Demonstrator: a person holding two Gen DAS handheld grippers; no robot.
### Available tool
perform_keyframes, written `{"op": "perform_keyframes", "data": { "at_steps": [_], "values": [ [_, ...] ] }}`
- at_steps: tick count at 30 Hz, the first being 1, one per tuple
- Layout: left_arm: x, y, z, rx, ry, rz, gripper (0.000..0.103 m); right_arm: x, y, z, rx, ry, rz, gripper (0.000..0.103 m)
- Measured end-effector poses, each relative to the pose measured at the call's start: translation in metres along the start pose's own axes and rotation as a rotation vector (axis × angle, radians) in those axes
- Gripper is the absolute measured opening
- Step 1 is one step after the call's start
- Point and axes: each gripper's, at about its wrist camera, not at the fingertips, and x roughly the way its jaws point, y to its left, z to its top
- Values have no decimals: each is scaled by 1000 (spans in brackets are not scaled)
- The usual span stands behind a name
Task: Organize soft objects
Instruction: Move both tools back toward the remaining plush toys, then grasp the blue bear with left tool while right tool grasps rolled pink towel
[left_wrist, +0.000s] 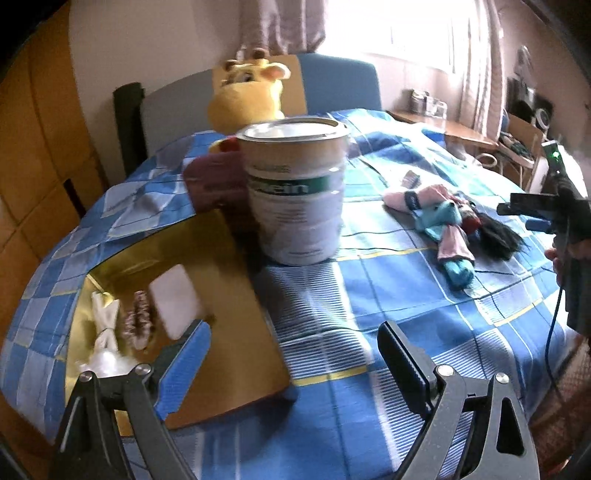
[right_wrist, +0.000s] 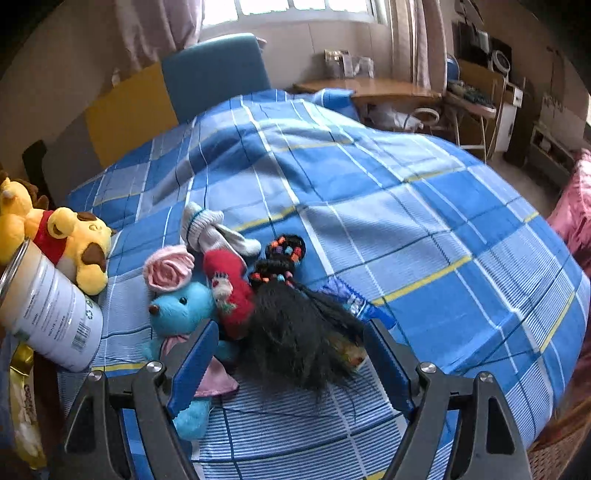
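A blue plush mouse (right_wrist: 184, 306) with pink ears lies on the blue checked bedspread (right_wrist: 424, 229), next to a red knitted toy (right_wrist: 231, 291), a white sock (right_wrist: 214, 230), a black hair piece (right_wrist: 295, 332) and beaded hair ties (right_wrist: 286, 249). My right gripper (right_wrist: 291, 354) is open, its jaws on either side of the black hair piece, just above it. The same pile shows in the left wrist view (left_wrist: 447, 225). My left gripper (left_wrist: 291, 365) is open and empty over the bedspread beside a gold box (left_wrist: 207, 295). The box holds a white cloth toy (left_wrist: 105, 325), a scrunchie (left_wrist: 138, 317) and a white pad (left_wrist: 175, 299).
A white tin can (left_wrist: 295, 192) stands behind the gold box; it also shows in the right wrist view (right_wrist: 51, 314). A yellow bear plush (right_wrist: 70, 240) lies behind the can. A giraffe plush (left_wrist: 251, 92) sits at the headboard. A wooden desk (right_wrist: 388, 88) and shelves stand beyond the bed.
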Motion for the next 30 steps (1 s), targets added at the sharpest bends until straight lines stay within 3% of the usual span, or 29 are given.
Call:
{"op": "perform_keyframes", "data": {
  "at_steps": [8,16,18,25,30],
  "values": [
    [23,-30,10,43,42,-62,92,1,-13,-1,60,-3,-54,82],
    [45,-63,29,75,55,-167,90,6,-48,0,236,36,-16,82],
    [54,-73,36,74,71,-203,86,7,-49,0,245,46,-8,82],
    [87,-114,63,79,97,-287,83,7,-50,0,258,51,9,82],
    [112,-139,82,77,109,-306,83,7,-52,1,275,51,35,82]
  ]
}}
